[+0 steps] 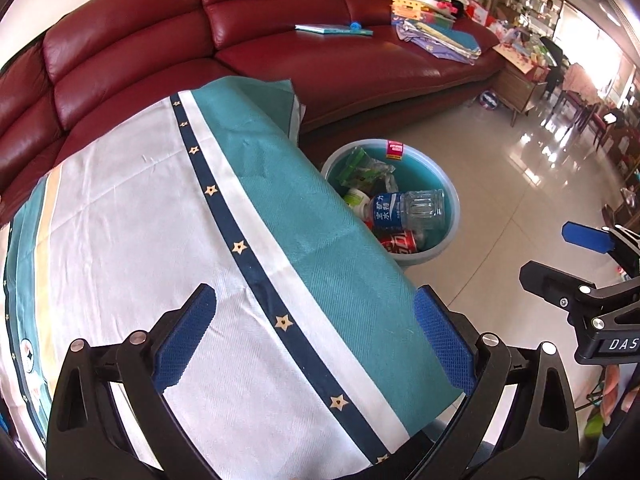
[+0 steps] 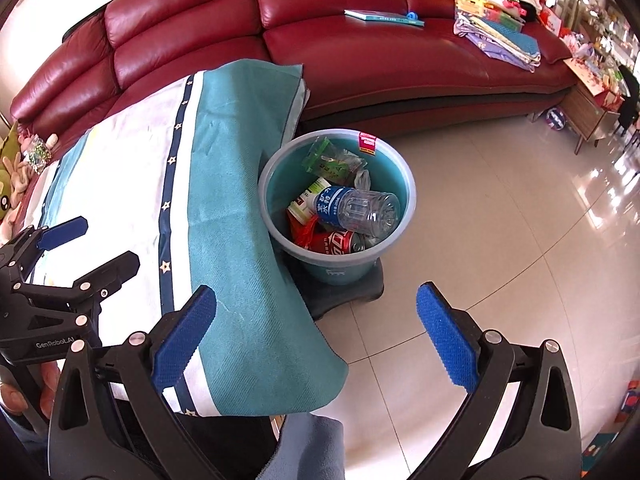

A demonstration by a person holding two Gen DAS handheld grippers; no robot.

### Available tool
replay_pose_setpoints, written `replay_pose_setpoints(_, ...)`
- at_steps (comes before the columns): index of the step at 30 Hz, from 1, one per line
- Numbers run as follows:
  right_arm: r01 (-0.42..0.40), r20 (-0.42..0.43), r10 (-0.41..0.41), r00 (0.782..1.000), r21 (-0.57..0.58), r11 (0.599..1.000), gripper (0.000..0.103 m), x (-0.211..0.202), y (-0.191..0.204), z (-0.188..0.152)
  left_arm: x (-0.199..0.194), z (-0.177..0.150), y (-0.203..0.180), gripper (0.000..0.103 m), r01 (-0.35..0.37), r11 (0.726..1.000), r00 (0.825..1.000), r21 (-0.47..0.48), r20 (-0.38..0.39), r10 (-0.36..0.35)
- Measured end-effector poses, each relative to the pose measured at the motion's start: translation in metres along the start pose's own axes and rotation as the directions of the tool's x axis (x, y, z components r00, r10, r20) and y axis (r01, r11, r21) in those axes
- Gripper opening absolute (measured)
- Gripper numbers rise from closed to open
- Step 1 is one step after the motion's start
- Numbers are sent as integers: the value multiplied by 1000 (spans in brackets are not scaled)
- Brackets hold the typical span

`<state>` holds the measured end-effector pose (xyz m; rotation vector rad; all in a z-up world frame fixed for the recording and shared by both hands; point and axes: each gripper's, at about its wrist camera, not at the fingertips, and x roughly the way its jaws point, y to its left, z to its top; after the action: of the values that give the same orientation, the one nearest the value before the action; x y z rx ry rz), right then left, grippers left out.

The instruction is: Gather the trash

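Note:
A light blue trash bin stands on the tiled floor beside the table; it also shows in the left wrist view. In it lie a clear water bottle, a red cola can, a green wrapper and a paper cup. My left gripper is open and empty above the cloth-covered table. My right gripper is open and empty, over the table's edge and the floor, in front of the bin.
A dark red leather sofa runs behind the table and bin, with a book and a pile of papers and cloth on it. Wooden furniture stands at the right. Shiny tile floor lies to the right of the bin.

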<state>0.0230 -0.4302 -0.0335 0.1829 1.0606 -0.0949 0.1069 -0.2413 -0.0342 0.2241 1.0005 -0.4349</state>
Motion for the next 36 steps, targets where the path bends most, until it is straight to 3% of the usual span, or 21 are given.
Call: replay_pose_setpoints(36,29,-46,-29,998,-1,1000,96,29,-3,-7,6,-17,2,99,-22,1000,1000,-18,-7,22)
